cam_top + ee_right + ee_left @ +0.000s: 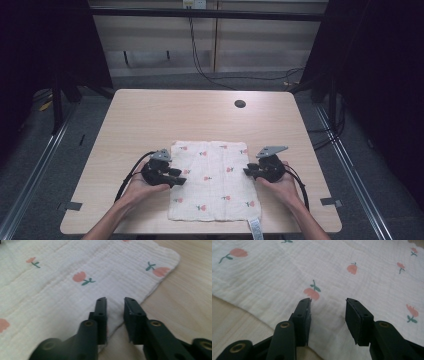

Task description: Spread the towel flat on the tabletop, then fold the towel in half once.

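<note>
1. The cloth (pixel 212 180) lies flat on the table (pixel 150 115), toward its near edge
2. The left gripper (pixel 176 176) sits at the cloth's left edge and the right gripper (pixel 249 171) at its right edge, each with jaws apart and empty
3. Judged step: pinching both edges; slide one jaw under the hem before closing, so only one layer lifts
4. No containers are on the table
</note>
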Demonstrator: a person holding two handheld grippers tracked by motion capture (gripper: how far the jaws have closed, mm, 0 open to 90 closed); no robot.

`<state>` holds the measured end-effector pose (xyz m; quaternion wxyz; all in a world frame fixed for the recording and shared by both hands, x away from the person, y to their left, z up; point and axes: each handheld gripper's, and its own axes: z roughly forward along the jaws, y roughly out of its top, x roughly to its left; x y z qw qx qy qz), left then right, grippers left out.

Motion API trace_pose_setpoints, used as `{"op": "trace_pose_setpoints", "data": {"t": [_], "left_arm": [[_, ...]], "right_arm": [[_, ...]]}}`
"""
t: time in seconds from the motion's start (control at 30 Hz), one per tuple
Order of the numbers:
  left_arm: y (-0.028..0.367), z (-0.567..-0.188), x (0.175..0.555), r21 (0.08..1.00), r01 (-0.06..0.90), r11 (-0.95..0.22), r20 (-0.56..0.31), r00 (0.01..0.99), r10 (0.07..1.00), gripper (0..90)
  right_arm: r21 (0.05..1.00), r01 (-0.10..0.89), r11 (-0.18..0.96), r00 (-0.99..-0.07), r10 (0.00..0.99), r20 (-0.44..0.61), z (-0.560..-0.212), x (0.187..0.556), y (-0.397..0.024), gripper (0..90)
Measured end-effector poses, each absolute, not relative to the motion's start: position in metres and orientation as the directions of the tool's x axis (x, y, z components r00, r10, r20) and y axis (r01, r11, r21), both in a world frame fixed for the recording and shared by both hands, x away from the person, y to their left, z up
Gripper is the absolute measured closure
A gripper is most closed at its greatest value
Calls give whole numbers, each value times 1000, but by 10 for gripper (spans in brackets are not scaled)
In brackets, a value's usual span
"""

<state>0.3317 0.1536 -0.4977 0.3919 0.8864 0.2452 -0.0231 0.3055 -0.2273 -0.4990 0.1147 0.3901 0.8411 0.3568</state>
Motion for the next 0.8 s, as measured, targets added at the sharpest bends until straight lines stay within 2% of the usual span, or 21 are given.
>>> {"op": "trace_pose_setpoints", "data": {"t": [0.1, 0.2, 0.23, 0.3, 0.37, 0.5, 0.63, 0.73, 0.8], "left_arm": [[151, -497, 328, 679, 434, -591, -208, 887, 412, 559], [152, -497, 325, 678, 413, -608, -185, 896, 403, 655], [153, -497, 323, 680, 401, -613, -168, 900, 402, 732], [154, -497, 320, 674, 406, -617, -181, 900, 396, 829], [153, -498, 316, 678, 400, -617, -175, 903, 393, 876], [154, -497, 307, 668, 382, -638, -191, 917, 349, 890], [154, -497, 305, 661, 414, -626, -226, 905, 359, 882], [152, -495, 304, 660, 419, -624, -233, 903, 360, 798], [153, -495, 307, 660, 427, -618, -242, 900, 363, 739]], "right_arm": [[696, 580, 423, -656, 749, 92, -500, 302, -232, 829], [690, 581, 432, -661, 745, 90, -499, 296, -235, 871], [686, 588, 429, -655, 750, 93, -499, 293, -236, 879], [688, 583, 432, -663, 742, 95, -499, 288, -238, 887], [687, 588, 428, -666, 738, 110, -499, 284, -238, 886], [675, 586, 448, -682, 723, 111, -497, 267, -238, 885], [673, 585, 453, -691, 713, 121, -496, 258, -237, 852], [676, 591, 439, -683, 719, 130, -495, 257, -234, 756], [688, 587, 427, -684, 716, 139, -493, 258, -233, 731]]}}
